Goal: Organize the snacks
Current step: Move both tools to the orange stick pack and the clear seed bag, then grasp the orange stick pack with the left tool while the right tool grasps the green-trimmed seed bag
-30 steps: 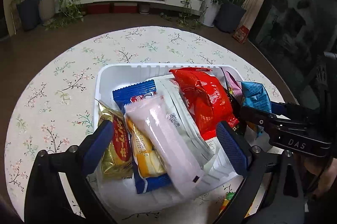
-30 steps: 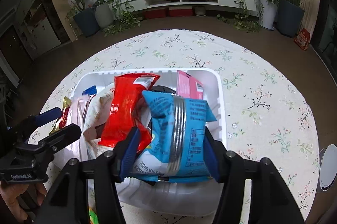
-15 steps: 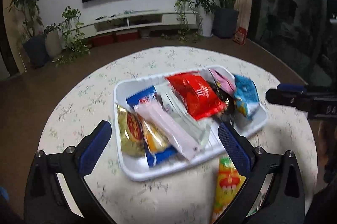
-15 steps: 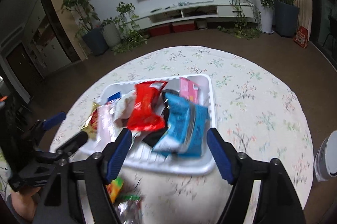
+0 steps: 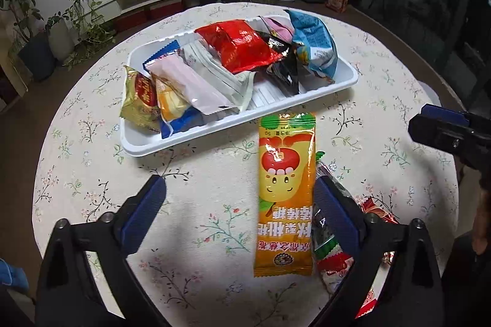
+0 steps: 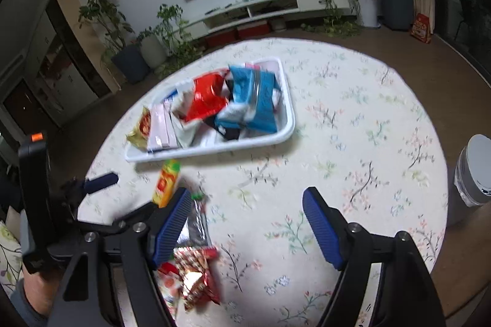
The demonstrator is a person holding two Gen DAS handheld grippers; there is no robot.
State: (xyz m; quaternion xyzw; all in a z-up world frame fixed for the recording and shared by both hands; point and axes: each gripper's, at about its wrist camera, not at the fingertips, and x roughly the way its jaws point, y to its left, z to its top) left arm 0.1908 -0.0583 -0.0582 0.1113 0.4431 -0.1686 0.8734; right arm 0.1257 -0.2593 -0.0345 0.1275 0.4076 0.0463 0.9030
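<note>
We hold both grippers' fingers spread and empty above the tabletop point(image 5: 76, 173): left gripper point(image 5: 237, 204), right gripper point(image 6: 245, 222). The white tray point(image 5: 346, 81), upper centre, already carries most snacks; the orange packet point(image 5: 287, 188) lies just below it, likely next.

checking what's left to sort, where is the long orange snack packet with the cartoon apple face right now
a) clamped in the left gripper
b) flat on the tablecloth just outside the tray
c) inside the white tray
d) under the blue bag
b: the orange snack packet lies flat on the floral tablecloth, in front of the white tray; the open left gripper does not grip it.
</note>
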